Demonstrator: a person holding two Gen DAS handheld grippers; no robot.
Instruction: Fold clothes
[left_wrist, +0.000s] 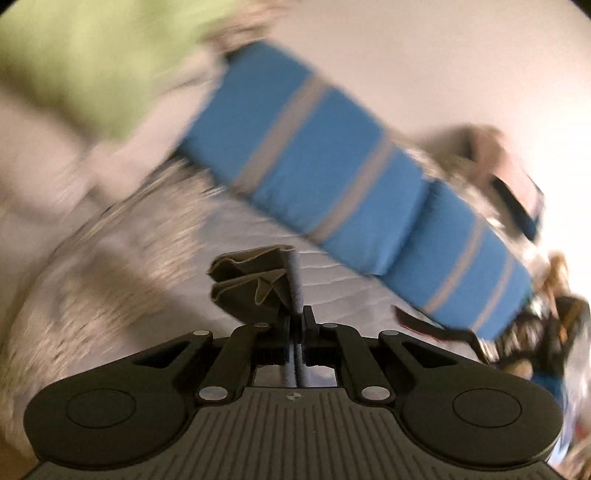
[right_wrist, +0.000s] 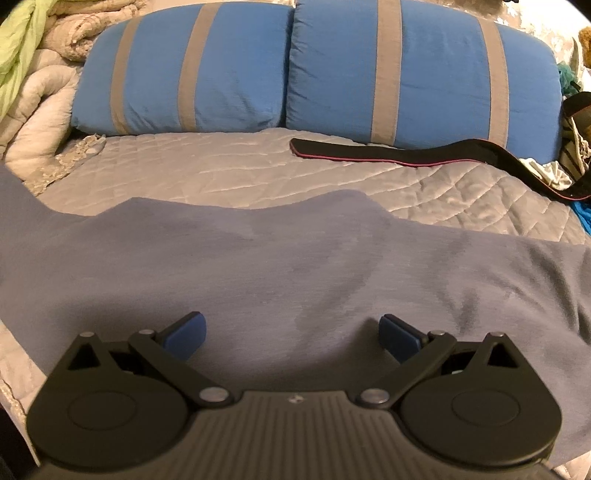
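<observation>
The left tool (left_wrist: 295, 314) has its jaws pressed together on a bunched edge of the grey-blue garment (left_wrist: 255, 284), whose folds stick up past the fingertips; the left wrist view is tilted and blurred. Beyond it lie the quilted bed (left_wrist: 332, 273) and two blue striped pillows (left_wrist: 295, 147).

In the right wrist view, the same garment (right_wrist: 295, 266) lies spread flat across the bed (right_wrist: 221, 166), reaching from the left edge to the right. The right tool (right_wrist: 291, 332) hangs just above the cloth with its blue pads (right_wrist: 184, 334) wide apart, gripping nothing. Behind it a black strap (right_wrist: 406, 153) lies in front of the pillows (right_wrist: 295, 66).
</observation>
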